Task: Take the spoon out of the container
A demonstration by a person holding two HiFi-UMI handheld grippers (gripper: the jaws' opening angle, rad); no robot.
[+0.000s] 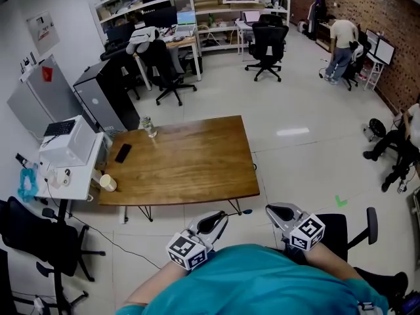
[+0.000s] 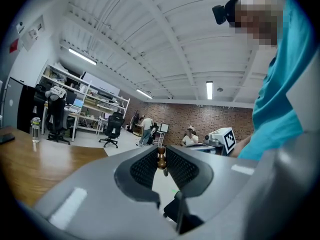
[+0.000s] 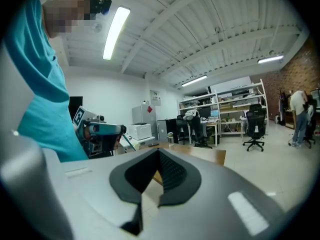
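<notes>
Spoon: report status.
Left hand-held gripper shut on small brown handle, likely the spoon. Right hand-held gripper shut, empty. Both held short of the table; nothing in the way.

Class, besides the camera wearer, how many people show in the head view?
2: a standing person by the brick wall and a seated person at the right edge; others may be hidden.

The table (image 1: pixel 190 166) is mid-brown with wood grain. The floor (image 1: pixel 295 156) is pale grey, with one green mark (image 1: pixel 340 201) at near right. The far right wall (image 1: pixel 354 2) has a red-brown brick pattern. The office chairs (image 1: pixel 266 41) and the phone (image 1: pixel 123 153) on the table's left side are black. The shirt (image 1: pixel 262 281) at the near edge is teal. The left gripper (image 2: pixel 161 153) and right gripper (image 3: pixel 159 153) have grey shells and black ribbed pads. The marker cubes (image 1: pixel 187 251) are white with black squares. The small piece (image 2: pixel 161 159) at the left jaw tips is glossy brown.
</notes>
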